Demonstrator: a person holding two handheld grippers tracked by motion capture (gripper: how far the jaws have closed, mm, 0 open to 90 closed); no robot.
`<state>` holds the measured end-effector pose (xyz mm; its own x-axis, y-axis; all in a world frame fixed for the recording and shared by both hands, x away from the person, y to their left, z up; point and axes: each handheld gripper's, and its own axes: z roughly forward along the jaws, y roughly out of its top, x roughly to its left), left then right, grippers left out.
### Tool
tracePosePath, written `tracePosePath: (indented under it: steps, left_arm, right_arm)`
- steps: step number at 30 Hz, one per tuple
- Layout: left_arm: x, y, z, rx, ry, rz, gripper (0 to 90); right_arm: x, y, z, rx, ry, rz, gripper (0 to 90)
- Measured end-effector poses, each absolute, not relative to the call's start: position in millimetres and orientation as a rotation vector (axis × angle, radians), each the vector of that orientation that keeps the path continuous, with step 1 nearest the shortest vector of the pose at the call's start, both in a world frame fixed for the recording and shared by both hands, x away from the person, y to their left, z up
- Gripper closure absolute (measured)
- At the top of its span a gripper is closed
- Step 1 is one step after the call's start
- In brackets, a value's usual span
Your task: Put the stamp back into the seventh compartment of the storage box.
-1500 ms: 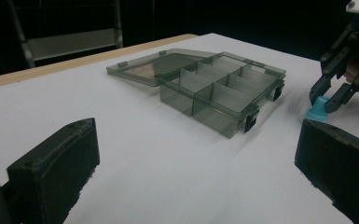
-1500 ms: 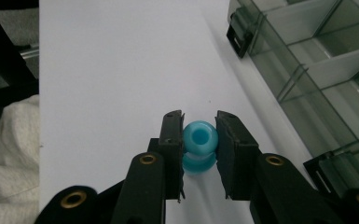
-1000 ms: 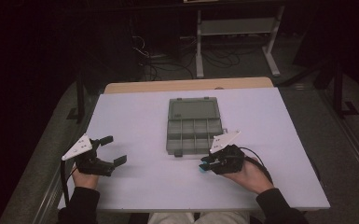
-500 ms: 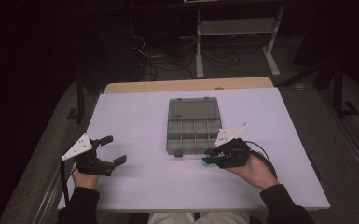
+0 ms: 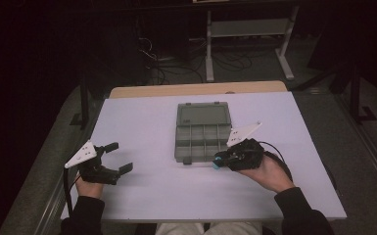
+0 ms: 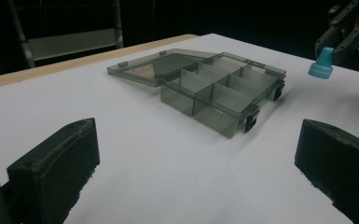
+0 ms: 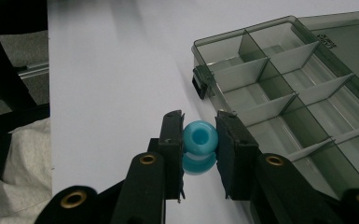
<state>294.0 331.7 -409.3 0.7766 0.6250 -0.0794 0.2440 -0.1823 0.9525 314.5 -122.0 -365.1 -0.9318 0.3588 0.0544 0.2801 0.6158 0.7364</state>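
A grey see-through compartment box (image 5: 201, 133) lies open in the middle of the white table, lid flat behind it; its compartments look empty (image 7: 279, 88) (image 6: 224, 88). My right gripper (image 5: 217, 161) hovers just off the box's near right corner, shut on a small blue bead-like piece (image 7: 198, 139) with a hole through it, also seen as a blue tip (image 6: 321, 65) in the left gripper view. My left gripper (image 5: 120, 157) rests at the table's near left, jaws wide apart with nothing between its pads (image 6: 60, 163).
The white table (image 5: 147, 122) has bare room left and right of the box. Black latches (image 6: 251, 122) stick out of the box's front wall. Beyond the far edge stand a metal frame (image 5: 247, 29) and cables on a dark floor.
My right gripper has risen a little with the blue piece and shifted toward the box's near right corner. The left gripper has stayed put.
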Motion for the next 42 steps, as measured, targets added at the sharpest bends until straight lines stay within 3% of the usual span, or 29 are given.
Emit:
tracePosePath:
  steps: [42]
  left_arm:
    - [294.3, 331.9, -409.5, 1.761, 0.681, 0.39, 0.0]
  right_arm:
    - [349.6, -114.6, -347.7, 0.561, 2.736, 1.172, 71.6]
